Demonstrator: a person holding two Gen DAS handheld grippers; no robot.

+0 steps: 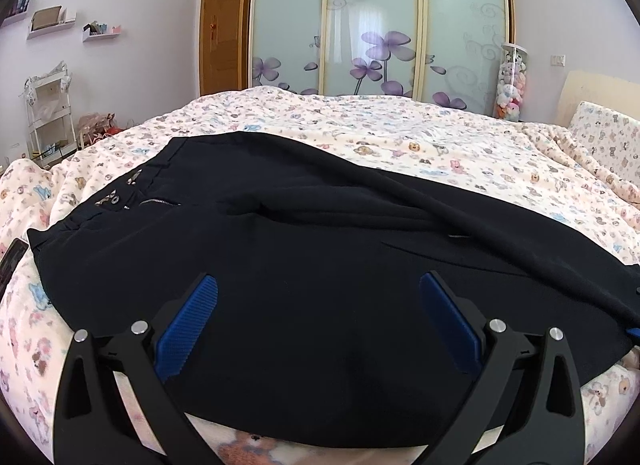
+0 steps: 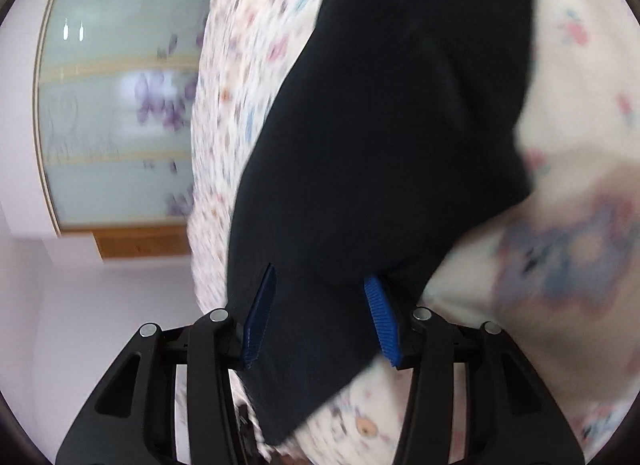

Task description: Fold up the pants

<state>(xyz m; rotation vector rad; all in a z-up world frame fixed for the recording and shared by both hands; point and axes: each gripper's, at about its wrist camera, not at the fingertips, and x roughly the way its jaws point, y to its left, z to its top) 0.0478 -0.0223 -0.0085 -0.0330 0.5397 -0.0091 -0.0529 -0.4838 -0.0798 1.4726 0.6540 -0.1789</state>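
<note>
Black pants (image 1: 320, 249) lie spread across the bed, waistband with zipper and button (image 1: 132, 197) at the left, one leg folded over the other toward the right. My left gripper (image 1: 318, 297) is open, its blue pads just above the near part of the pants, holding nothing. In the blurred, rotated right wrist view, the pants (image 2: 400, 125) run away from my right gripper (image 2: 322, 277). Its blue pads stand apart with the cloth's end lying between them; they do not pinch it.
The bed has a pale bedspread with small bear prints (image 1: 400, 133), a pillow (image 1: 608, 137) at the right. Behind stand a sliding wardrobe with purple flowers (image 1: 380, 25), a wooden door (image 1: 220, 37), a white rack (image 1: 48, 117) and wall shelves at the left.
</note>
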